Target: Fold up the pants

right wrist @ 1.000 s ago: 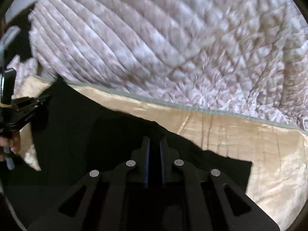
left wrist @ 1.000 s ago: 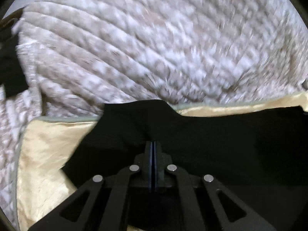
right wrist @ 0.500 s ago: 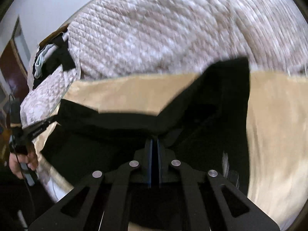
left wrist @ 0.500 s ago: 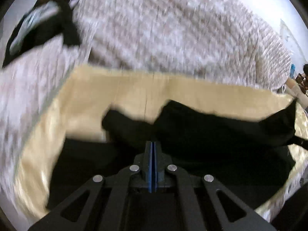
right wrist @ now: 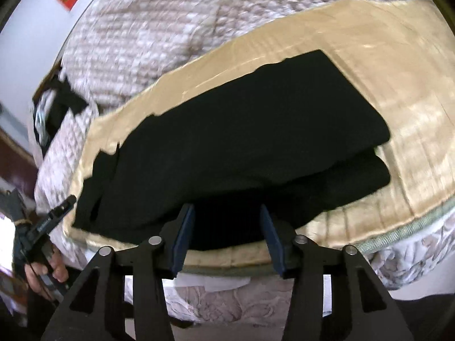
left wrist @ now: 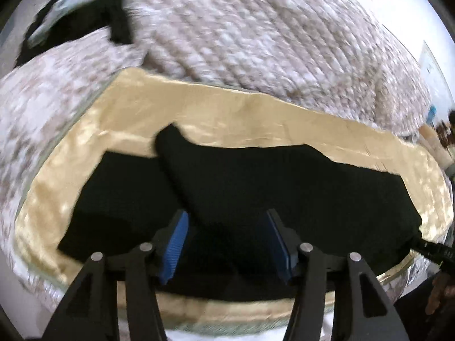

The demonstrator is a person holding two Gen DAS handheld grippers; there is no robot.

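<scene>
A bed covered by a pale pink-and-white quilted bedspread (left wrist: 256, 34) fills the scene, and a shiny golden-beige satin cloth (left wrist: 227, 119) lies spread over its near part, reaching the bed's front edge. The black fabric pants (right wrist: 241, 130) lie on that satin cloth, folded over so one layer rests on another; on the right side of the cloth two stacked edges show, the upper a little behind the lower. Near the cloth's left end a narrow strip of the pants sticks out flat. The left gripper (left wrist: 226, 244), black with blue pads, is above the near edge of the cloth with its jaws opening; the pants lie below the gap, and the pads do not press them. The right gripper (right wrist: 227, 236) is likewise at the cloth's front edge, jaws opening, nothing clamped. Beyond the cloth's far left corner, a dark bundle with a white stripe (left wrist: 76, 14) sits on the bedspread, blurred.
</scene>
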